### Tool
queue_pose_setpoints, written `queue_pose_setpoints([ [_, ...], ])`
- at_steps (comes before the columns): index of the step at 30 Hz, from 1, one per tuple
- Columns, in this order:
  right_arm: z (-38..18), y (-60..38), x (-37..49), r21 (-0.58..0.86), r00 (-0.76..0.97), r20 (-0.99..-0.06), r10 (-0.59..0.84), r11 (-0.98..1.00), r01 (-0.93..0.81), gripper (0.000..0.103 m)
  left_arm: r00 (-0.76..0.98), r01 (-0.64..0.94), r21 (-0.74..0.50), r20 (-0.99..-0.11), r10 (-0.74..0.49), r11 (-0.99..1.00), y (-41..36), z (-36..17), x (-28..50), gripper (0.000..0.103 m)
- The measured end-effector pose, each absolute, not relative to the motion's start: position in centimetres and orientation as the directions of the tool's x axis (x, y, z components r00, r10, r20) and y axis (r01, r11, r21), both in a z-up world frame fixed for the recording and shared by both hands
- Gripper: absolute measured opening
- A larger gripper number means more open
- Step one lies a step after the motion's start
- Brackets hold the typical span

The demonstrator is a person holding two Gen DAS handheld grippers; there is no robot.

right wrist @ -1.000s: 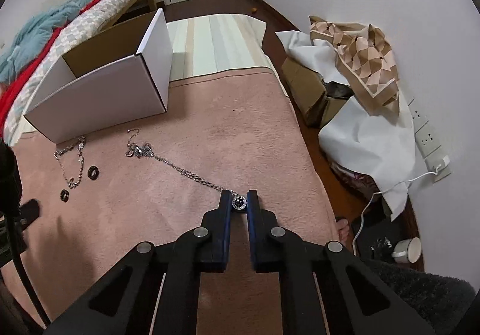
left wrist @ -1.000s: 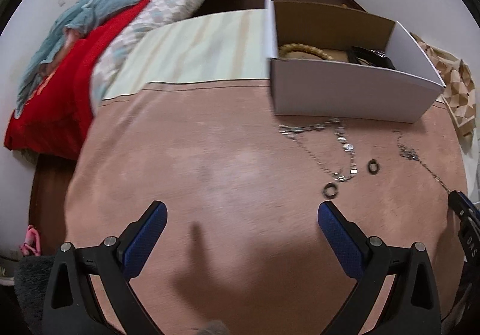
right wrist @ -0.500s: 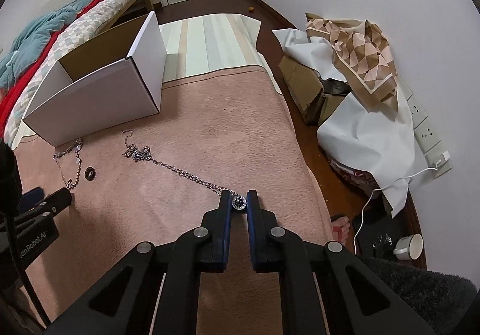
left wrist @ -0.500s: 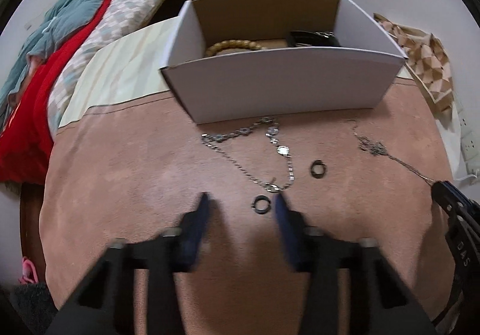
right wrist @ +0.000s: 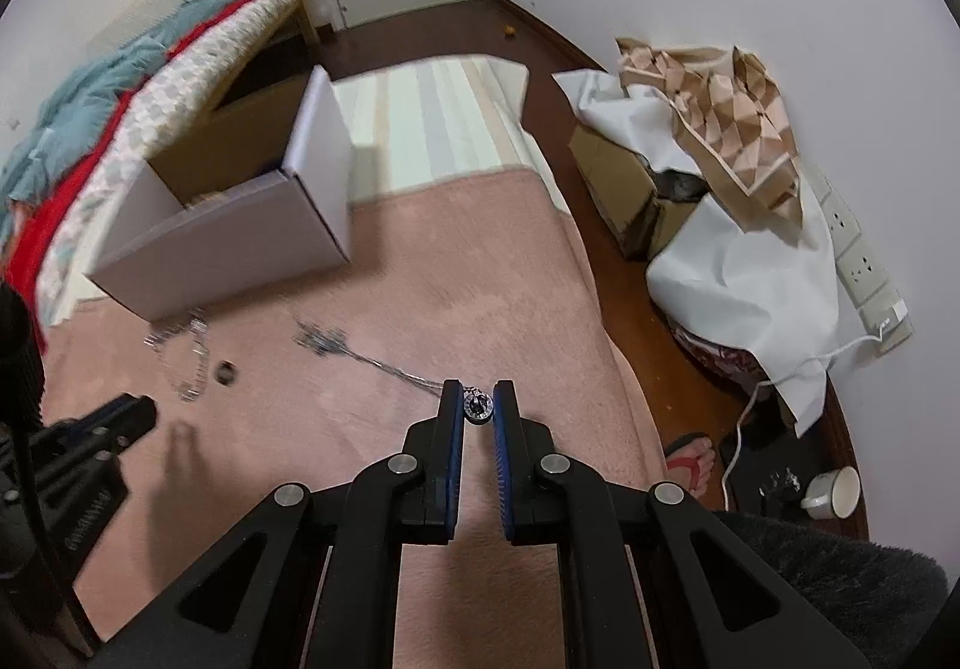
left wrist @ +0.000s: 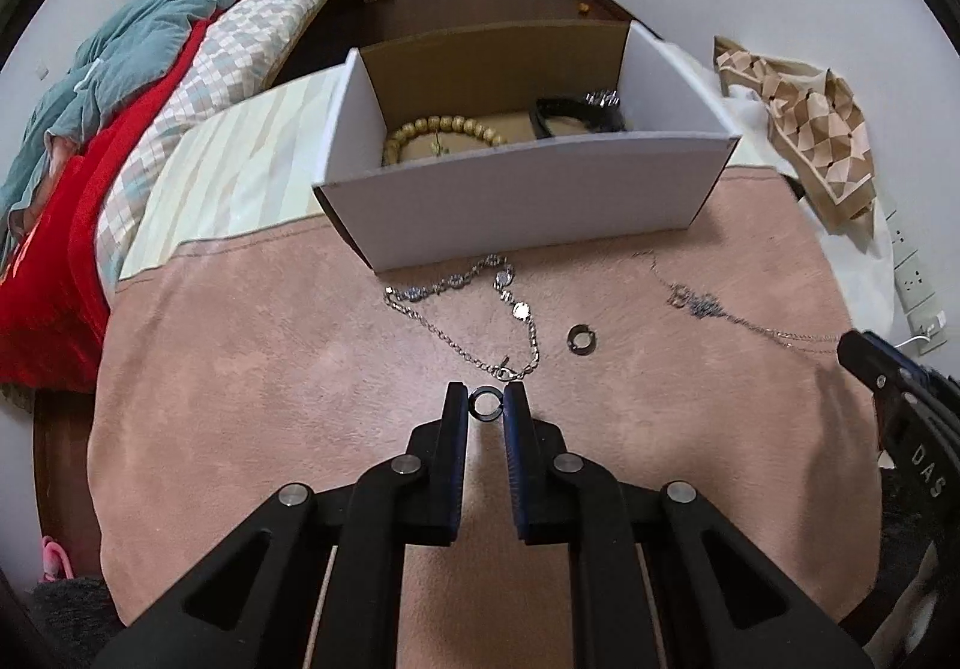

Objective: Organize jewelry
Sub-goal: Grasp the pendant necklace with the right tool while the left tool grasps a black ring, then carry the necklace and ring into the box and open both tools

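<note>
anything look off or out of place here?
Nothing damaged. Jewelry not yet boxed lies on the pink blanket: a silver chain and a loose dark ring before the white box. Left tongs clamp another ring; right tongs clamp a pendant, its chain trailing.

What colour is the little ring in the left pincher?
Black. The ring shows best in the left wrist view, between the left gripper's blue pads.

We see pink rug carrying white cardboard box, silver chain bracelet, two dark rings, pendant necklace; striped mat lies beyond it.
</note>
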State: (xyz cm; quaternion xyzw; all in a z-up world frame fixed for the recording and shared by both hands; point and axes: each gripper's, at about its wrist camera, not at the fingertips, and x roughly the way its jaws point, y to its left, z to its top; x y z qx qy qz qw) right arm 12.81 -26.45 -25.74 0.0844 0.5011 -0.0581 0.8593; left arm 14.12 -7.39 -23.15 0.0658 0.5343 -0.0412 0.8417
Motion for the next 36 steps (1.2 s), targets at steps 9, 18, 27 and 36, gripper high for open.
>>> queue_pose_setpoints([
  [9, -18.4, -24.9, 13.2, 0.161, 0.582, -0.809, 0.084, 0.983, 0.082, 0.010, 0.472, 0.134, -0.003, -0.879, -0.066, 0.991, -5.5, -18.0, 14.9, 0.009],
  [18, -10.3, -23.4, 16.2, 0.220, 0.658, -0.731, 0.180, 0.975, -0.022, 0.010, 0.502, 0.136, -0.087, -0.853, -0.145, 0.987, -3.4, -12.5, 18.7, 0.009],
  [27, -9.0, -20.8, 24.0, 0.193, 0.634, -0.746, 0.203, 0.977, -0.086, 0.010, 0.469, 0.139, -0.117, -0.867, -0.169, 0.983, -2.4, -12.1, 25.5, 0.009],
  [36, -15.6, -19.9, 29.6, 0.134, 0.497, -0.853, 0.157, 0.988, -0.083, 0.010, 0.326, 0.143, -0.117, -0.932, -0.158, 0.983, -3.2, -17.5, 30.4, 0.010],
])
